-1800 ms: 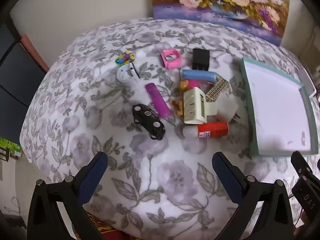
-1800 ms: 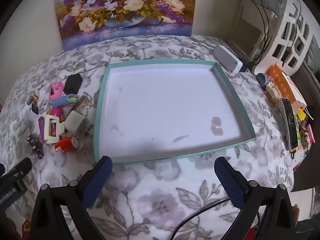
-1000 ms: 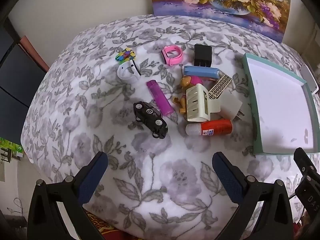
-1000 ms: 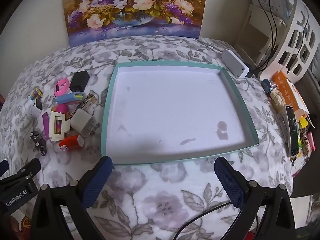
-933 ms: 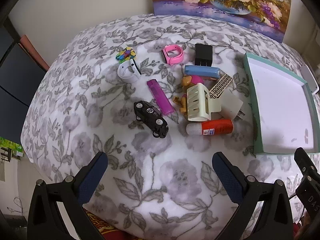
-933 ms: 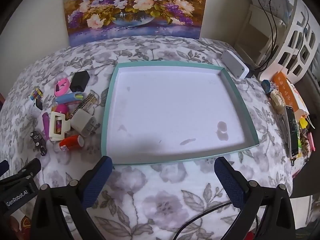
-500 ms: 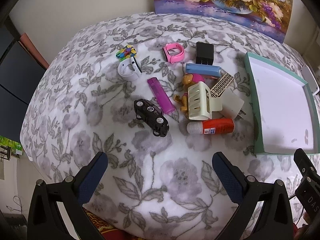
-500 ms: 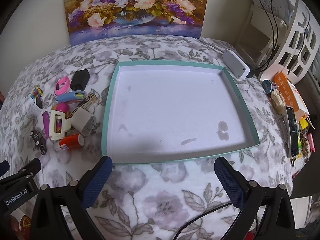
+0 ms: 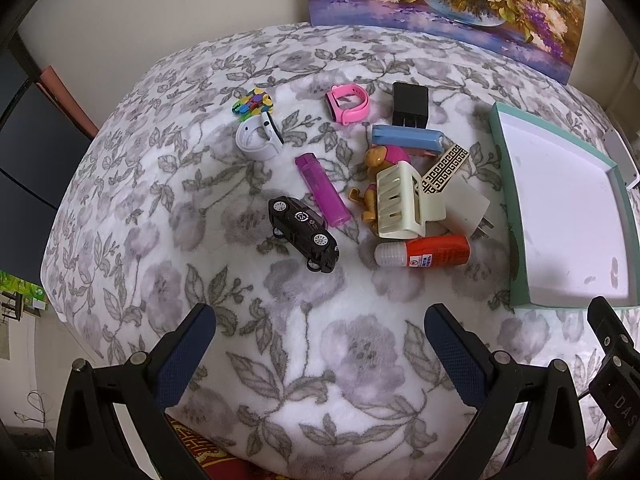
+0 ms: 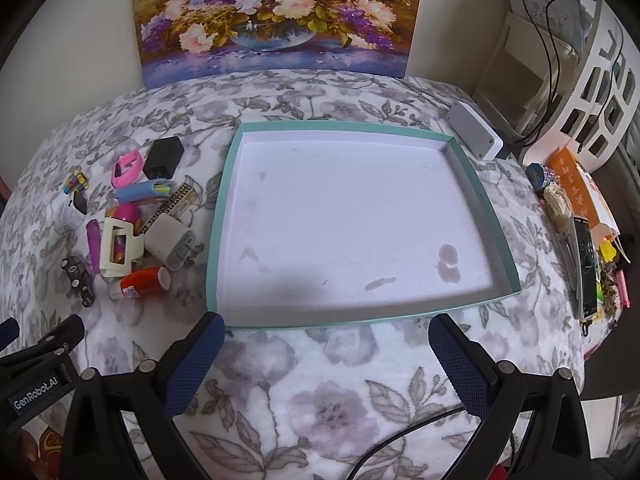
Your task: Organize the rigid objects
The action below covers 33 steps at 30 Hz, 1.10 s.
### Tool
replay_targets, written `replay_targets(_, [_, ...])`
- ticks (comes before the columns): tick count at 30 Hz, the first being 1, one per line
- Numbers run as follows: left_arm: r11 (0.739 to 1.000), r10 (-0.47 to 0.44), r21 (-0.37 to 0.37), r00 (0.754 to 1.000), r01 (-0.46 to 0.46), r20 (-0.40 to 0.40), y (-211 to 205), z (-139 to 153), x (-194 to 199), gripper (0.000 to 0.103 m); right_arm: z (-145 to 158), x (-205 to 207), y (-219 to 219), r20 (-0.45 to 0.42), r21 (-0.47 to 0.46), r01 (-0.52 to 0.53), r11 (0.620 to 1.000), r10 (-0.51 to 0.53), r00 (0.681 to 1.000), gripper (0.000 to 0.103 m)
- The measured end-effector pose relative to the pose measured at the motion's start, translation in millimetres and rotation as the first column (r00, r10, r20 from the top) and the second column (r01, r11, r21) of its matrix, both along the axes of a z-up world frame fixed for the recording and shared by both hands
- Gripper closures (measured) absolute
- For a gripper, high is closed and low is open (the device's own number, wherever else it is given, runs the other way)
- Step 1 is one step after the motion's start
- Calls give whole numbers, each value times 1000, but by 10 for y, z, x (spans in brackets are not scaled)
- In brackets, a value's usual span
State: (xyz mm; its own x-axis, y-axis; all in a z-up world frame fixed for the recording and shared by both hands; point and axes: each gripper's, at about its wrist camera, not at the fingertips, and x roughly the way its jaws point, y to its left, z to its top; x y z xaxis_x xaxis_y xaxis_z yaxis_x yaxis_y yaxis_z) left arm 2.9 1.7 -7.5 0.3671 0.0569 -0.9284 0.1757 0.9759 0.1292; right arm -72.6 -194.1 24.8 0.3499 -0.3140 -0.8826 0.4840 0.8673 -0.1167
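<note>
I see bare cloth (image 9: 320, 332) between my left gripper (image 9: 320, 344) and the car (image 9: 303, 233), an open approach. Behind it the glue (image 9: 424, 251), holder (image 9: 404, 206) and charger (image 9: 466, 204) crowd together against the tray (image 10: 224, 216) edge. The tray floor lies open before my right gripper (image 10: 326, 350).

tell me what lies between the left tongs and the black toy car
Nothing but bare floral cloth: the left wrist view shows no object between the open left tongs and the black toy car.
</note>
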Motion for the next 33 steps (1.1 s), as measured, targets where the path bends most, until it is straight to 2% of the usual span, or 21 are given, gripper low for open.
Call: replay_targets(33, [1000, -2, 7, 1000, 2, -12, 13, -40, -2, 0, -21, 26, 23, -7, 13, -8, 1000, 8, 1000, 0])
